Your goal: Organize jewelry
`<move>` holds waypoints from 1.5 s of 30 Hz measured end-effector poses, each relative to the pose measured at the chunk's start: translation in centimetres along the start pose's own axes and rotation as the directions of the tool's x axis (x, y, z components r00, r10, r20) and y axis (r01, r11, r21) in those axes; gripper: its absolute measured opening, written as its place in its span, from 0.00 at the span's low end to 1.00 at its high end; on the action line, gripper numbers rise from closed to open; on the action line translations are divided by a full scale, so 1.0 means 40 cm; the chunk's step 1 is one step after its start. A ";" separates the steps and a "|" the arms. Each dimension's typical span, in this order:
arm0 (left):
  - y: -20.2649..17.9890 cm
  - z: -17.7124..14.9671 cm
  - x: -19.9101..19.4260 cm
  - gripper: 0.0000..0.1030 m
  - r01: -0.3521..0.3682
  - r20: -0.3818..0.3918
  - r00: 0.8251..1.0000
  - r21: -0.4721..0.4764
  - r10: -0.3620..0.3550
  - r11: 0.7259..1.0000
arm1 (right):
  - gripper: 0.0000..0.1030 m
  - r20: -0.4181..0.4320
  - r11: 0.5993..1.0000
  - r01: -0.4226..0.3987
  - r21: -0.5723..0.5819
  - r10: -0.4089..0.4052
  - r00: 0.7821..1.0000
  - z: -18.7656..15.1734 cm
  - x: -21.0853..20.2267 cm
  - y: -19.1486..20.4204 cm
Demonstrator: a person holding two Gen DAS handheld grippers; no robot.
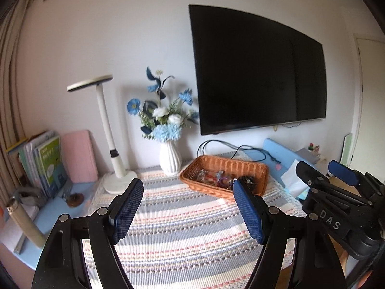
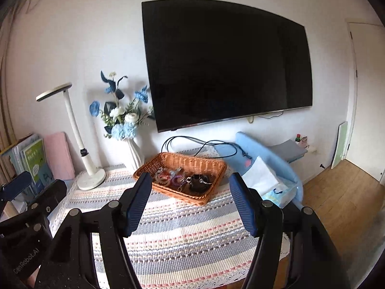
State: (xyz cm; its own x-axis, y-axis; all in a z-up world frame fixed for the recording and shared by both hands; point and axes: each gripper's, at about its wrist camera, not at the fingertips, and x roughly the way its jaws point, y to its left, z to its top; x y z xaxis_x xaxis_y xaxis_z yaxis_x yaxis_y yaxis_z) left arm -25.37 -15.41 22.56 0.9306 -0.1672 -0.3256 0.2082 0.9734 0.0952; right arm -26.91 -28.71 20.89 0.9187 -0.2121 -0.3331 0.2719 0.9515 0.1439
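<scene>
Left gripper (image 1: 187, 207): held above the near part of the striped tablecloth (image 1: 182, 228), its two blue-padded fingers (image 1: 126, 210) spread wide apart with nothing between them.
Right gripper (image 2: 191, 204): also above the near part of the cloth, fingers (image 2: 139, 203) set wide apart and holding nothing; in the left wrist view it shows at the right edge (image 1: 336, 175) beside the left one.
Wicker basket (image 2: 166, 161): orange-brown, rectangular, shallow, resting on the tablecloth toward the table's far edge, turned at an angle to the stripes.
Jewelry (image 2: 180, 177): a small tangle lying inside the basket, on its floor; reddish and purple beaded or coiled pieces lie toward the left, darker pieces (image 2: 199, 180) toward the right. Single items are too small to tell apart.
Vase (image 1: 169, 157): white, ribbed, upright at the far edge, just left of the basket, holding blue and white flowers (image 1: 163, 113).
Desk lamp (image 1: 108, 130): white, its round base at the cloth's far left corner, stem leaning, flat head pointing left.
Books (image 1: 45, 163): standing upright at the far left, with a pink case (image 1: 79, 156) leaning on the wall beside them.
Television (image 1: 257, 69): dark screen mounted on the wall above the basket.
Cable (image 2: 192, 143): black, looping along the far edge behind the basket.
Blue cushion (image 2: 250, 149): at the table's right side, with white bags (image 2: 262, 175) lying against it.
</scene>
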 end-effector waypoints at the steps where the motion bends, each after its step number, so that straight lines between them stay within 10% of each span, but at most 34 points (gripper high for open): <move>1: -0.004 0.000 -0.005 0.76 0.007 0.006 1.000 0.004 -0.007 1.000 | 0.67 -0.002 1.000 0.002 0.006 -0.002 1.000 0.003 -0.006 0.000; 14: 0.026 -0.017 -0.013 0.76 0.066 0.101 0.993 -0.014 -0.064 0.998 | 0.80 0.131 0.993 0.106 -0.051 -0.099 0.986 0.004 -0.015 0.051; 25: 0.163 -0.074 0.176 0.76 0.037 0.008 0.999 -0.172 -0.036 0.984 | 0.80 -0.030 0.980 0.152 -0.127 -0.157 0.987 -0.068 0.231 0.082; 45: 0.147 -0.163 0.418 0.76 -0.116 -0.181 0.979 -0.122 0.093 0.986 | 0.82 -0.272 0.992 0.117 -0.055 -0.128 0.954 -0.187 0.499 0.013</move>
State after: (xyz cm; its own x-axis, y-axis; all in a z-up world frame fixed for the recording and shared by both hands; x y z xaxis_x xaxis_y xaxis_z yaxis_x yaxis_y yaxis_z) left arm -10.56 -11.44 11.54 0.8762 -0.0449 -0.4799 0.0603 0.9980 0.0166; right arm -10.56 -30.77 7.34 0.7637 -0.2631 -0.5895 0.3613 0.9309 0.0526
